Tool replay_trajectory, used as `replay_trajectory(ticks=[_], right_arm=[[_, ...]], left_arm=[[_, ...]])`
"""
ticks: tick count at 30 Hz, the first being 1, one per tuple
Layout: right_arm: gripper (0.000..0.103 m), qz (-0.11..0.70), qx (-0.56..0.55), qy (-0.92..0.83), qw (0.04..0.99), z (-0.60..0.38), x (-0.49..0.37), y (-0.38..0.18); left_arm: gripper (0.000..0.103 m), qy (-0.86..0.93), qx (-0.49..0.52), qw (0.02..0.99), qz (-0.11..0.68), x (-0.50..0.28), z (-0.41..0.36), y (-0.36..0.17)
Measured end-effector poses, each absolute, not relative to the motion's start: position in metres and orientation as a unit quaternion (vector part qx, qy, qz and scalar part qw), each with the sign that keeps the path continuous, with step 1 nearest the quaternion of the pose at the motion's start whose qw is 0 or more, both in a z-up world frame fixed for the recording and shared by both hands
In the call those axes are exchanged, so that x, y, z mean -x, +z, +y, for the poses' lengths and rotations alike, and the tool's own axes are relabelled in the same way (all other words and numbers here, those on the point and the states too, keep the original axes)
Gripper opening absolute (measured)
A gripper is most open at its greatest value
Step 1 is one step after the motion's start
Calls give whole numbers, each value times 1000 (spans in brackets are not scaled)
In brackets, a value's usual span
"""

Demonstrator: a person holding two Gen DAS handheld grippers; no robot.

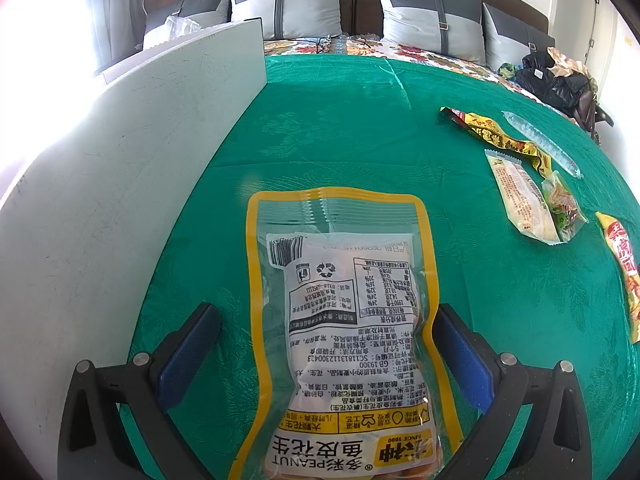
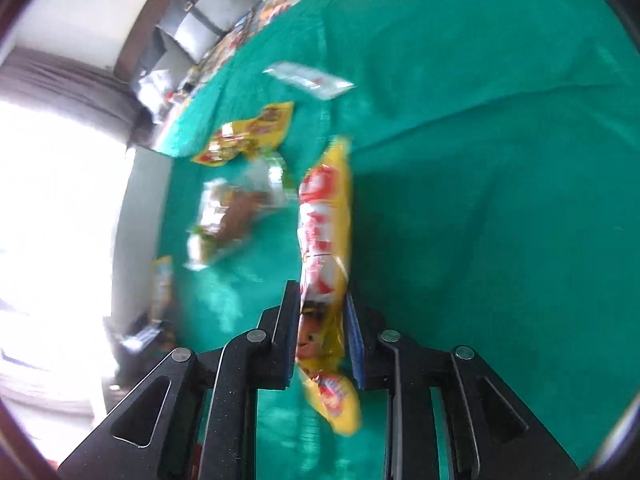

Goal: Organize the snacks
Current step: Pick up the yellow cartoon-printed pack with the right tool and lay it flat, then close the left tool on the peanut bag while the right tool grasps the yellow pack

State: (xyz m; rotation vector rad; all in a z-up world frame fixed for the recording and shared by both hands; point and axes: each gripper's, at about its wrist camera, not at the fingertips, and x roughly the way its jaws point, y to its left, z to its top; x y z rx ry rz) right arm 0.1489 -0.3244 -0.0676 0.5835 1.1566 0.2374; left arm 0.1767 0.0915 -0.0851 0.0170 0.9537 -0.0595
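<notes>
Yellow snack packet (image 2: 325, 240) clamped in tilted right tongs (image 2: 323, 308).

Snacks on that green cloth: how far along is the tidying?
Nothing looks sorted yet. In hand: the right tool is shut on a yellow and red snack bag, and the open left tool straddles the peanut bag lying on the green cloth. Left: the yellow wrapper, the clear tube, the pale packet and the small clear bag lie scattered.
</notes>
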Motion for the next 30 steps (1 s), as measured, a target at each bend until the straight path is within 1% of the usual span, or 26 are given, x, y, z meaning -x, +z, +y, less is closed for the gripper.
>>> replay_trajectory(ticks=[2, 4, 6, 8, 12, 15, 16, 18, 21, 25, 30], right_arm=[[43, 512, -263, 90, 813, -332, -133, -63], [64, 484, -249, 72, 836, -333, -120, -54], [72, 468, -241, 71, 847, -323, -119, -48], [73, 480, -213, 71, 848, -308, -132, -46], [74, 514, -100, 32, 851, -262, -156, -58], [81, 499, 0, -8, 867, -234, -155, -70], [83, 483, 10, -11, 875, -233, -148, -72], [84, 462, -9, -9, 887, -235, -141, -74], [86, 443, -4, -4, 896, -241, -133, -76], [90, 446, 0, -4, 895, -237, -137, -78], [90, 446, 0, -4, 895, -237, -138, -79]], left_arm=[[103, -29, -8, 888, 459, -177, 91, -86], [103, -29, -8, 888, 459, -177, 91, -85], [103, -29, -8, 888, 459, -177, 92, -85], [103, -29, -8, 888, 459, -177, 91, -86], [103, -29, -8, 888, 459, -177, 92, -86], [103, -29, -8, 888, 459, -177, 92, -86], [103, -29, -8, 888, 459, -177, 92, -86], [103, -29, -8, 888, 459, -177, 92, -86], [103, -28, -8, 888, 459, -177, 92, -86], [103, -28, -8, 888, 459, -177, 92, -86], [103, -28, -8, 888, 458, -177, 92, -86]])
